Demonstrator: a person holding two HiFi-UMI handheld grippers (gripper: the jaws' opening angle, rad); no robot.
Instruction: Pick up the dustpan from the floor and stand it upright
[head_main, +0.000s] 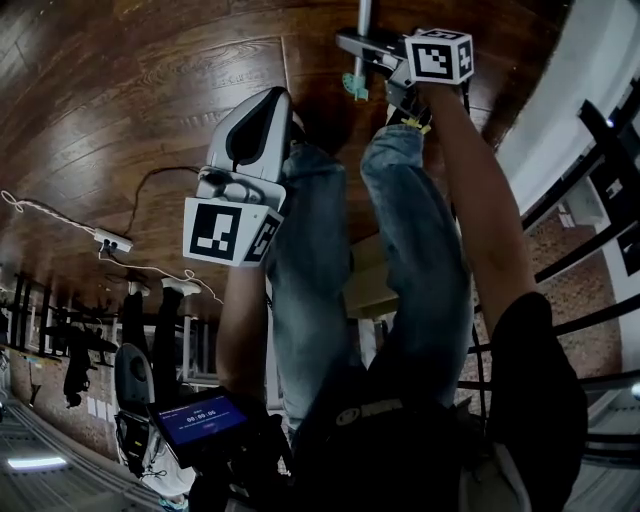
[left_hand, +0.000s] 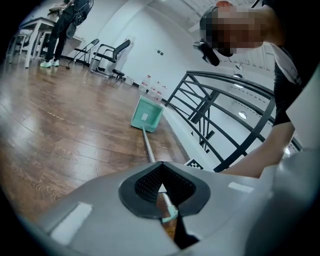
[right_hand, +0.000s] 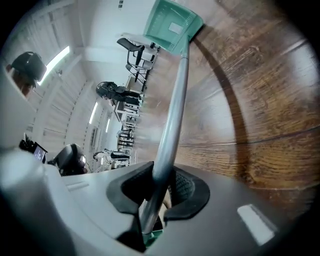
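Observation:
The dustpan has a teal pan and a long grey handle, and its pan rests on the wooden floor by the white wall base. My right gripper is shut on the handle near its teal end cap, with the pan far along the pole. In the head view the right gripper holds the pole ahead of the person's knees. My left gripper stands back from the handle with a narrow gap between its pads and nothing in it. It also shows in the head view.
A black railing runs along the right, above a white base. Office chairs and a standing person are at the far end of the room. A cable with a power strip lies on the floor to the left.

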